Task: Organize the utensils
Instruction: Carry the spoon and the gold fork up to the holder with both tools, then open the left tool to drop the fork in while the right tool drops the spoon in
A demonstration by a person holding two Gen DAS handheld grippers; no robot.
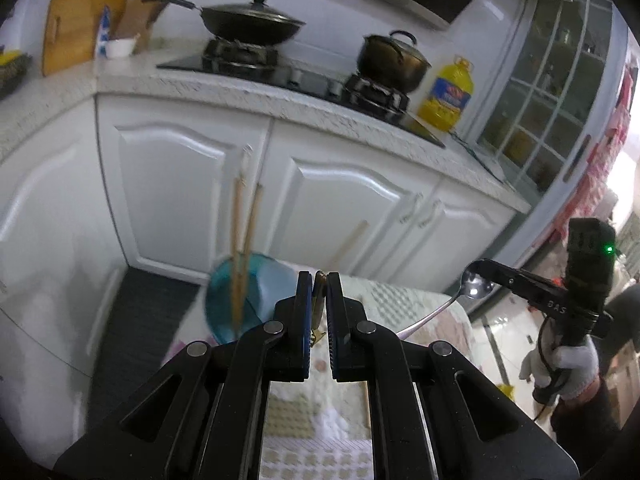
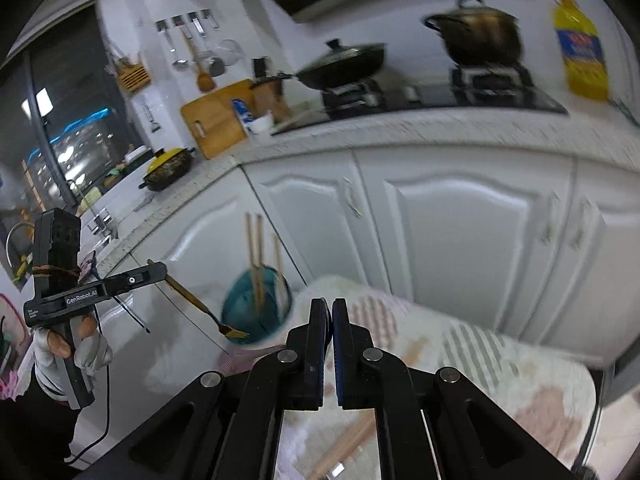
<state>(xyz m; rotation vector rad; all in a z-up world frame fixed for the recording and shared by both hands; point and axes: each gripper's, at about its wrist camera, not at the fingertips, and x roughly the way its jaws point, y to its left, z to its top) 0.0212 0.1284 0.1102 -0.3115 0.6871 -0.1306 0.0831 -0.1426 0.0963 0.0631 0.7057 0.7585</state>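
Observation:
My left gripper (image 1: pixel 319 280) is shut on a gold fork (image 1: pixel 319 300); in the right wrist view the left gripper (image 2: pixel 158 270) holds that fork (image 2: pixel 200 304) slanting down toward a teal cup (image 2: pixel 256 312). My right gripper (image 2: pixel 331 308) is shut on a silver spoon, whose thin edge barely shows between the pads; in the left wrist view the right gripper (image 1: pixel 486 266) holds the spoon (image 1: pixel 474 284) by its bowl. The teal cup (image 1: pixel 244 300) holds several wooden chopsticks (image 1: pixel 242 256) and stands on a cloth-covered table (image 1: pixel 312 412).
Loose chopsticks (image 2: pixel 348 448) lie on the cloth (image 2: pixel 500 368). White cabinets (image 1: pixel 328 200) stand behind the table. On the counter are a wok (image 1: pixel 252 24), a pot (image 1: pixel 392 60), an oil bottle (image 1: pixel 446 96) and a cutting board (image 1: pixel 76 28).

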